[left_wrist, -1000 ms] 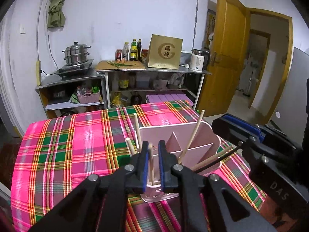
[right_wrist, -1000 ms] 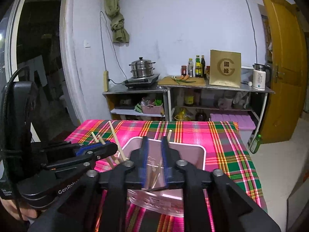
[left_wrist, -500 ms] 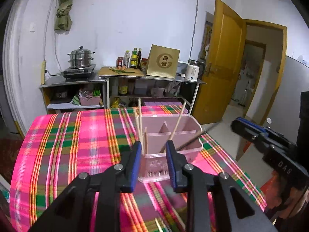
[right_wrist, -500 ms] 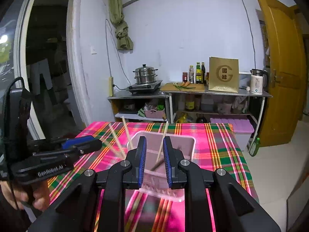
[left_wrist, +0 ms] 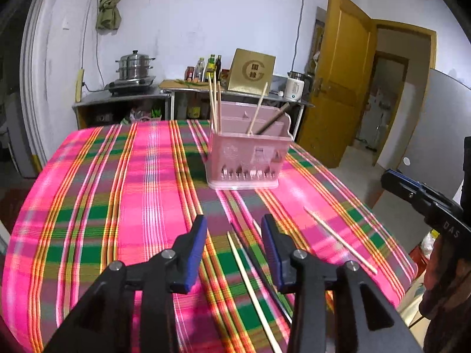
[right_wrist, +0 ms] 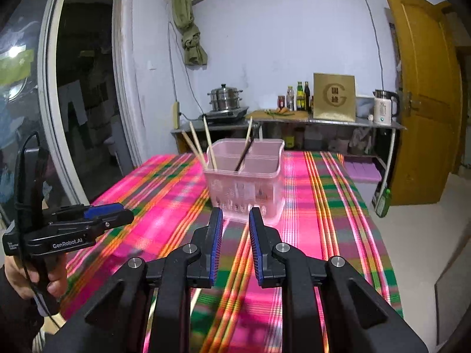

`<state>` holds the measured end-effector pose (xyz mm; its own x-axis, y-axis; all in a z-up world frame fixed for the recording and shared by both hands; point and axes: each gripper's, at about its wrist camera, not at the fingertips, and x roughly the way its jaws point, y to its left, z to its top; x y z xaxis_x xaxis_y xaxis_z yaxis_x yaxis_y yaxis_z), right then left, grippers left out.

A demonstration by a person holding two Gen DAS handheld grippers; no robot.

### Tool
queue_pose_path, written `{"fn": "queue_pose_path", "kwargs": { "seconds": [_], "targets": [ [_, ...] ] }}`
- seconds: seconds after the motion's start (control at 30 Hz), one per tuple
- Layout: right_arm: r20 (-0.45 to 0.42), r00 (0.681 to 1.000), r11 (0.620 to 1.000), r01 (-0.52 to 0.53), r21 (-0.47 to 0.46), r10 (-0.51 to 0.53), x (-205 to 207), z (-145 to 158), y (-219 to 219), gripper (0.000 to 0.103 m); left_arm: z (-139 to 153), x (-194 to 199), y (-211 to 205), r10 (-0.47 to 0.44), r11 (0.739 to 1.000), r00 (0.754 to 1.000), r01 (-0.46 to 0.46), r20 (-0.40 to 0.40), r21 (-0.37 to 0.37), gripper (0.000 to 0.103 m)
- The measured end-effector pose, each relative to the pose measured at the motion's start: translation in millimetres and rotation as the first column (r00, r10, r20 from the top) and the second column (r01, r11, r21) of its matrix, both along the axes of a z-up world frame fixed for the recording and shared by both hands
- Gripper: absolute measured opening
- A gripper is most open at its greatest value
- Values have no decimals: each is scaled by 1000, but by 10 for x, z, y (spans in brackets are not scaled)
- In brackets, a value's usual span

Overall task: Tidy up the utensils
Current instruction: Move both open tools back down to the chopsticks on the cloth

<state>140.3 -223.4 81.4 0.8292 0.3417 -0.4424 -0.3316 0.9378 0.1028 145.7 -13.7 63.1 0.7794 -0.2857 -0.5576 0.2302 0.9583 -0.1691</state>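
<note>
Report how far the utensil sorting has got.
Done: several chopsticks stand in the pink holder. In hand: nothing; the left gripper is opening empty, and the right gripper holds nothing between its fingers. Left: loose chopsticks on the tablecloth, one light, one dark, another light one to the right.

Walls: I see pale bluish-white plaster (right_wrist: 294, 29), with a green cloth (right_wrist: 191, 41) hanging high.
Door: yellow wooden door (right_wrist: 424, 103), standing open at my right.
Shelving: metal shelf unit (left_wrist: 164, 100) against the far wall, carrying a steamer pot (left_wrist: 134, 64).
Floor: pale (right_wrist: 418, 235).
</note>
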Motion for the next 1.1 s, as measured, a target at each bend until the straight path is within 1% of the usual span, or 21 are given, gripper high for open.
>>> {"fn": "queue_pose_path", "kwargs": {
  "seconds": [0.1, 0.27, 0.53, 0.77, 1.1],
  "targets": [
    [-22, 1000, 1000, -3, 7, 3, -117, -94, -56, 23, -78, -132, 24, 9, 1000, 1000, -9, -17, -15, 40],
    [-62, 998, 1000, 2, 11, -2, -251, -256, -117, 23, -177, -269, 3, 10, 1000, 999, -11, -43, -18, 40],
    [-107, 994, 1000, 26, 15, -25, -274, -409, -205, 23, -339, -281, -57, 2, 1000, 996, -4, -87, -14, 40],
    [-134, 991, 1000, 21, 5, -20, -169, -474, -141, 23, -446, -158, -117, -3, 1000, 992, 1, -124, -16, 40],
    [-180, 984, 1000, 3, 1, -3, 32, -566, -21, 23, -615, 220, -176, 9, 1000, 980, -10, -197, -4, 40]
  ]
}}
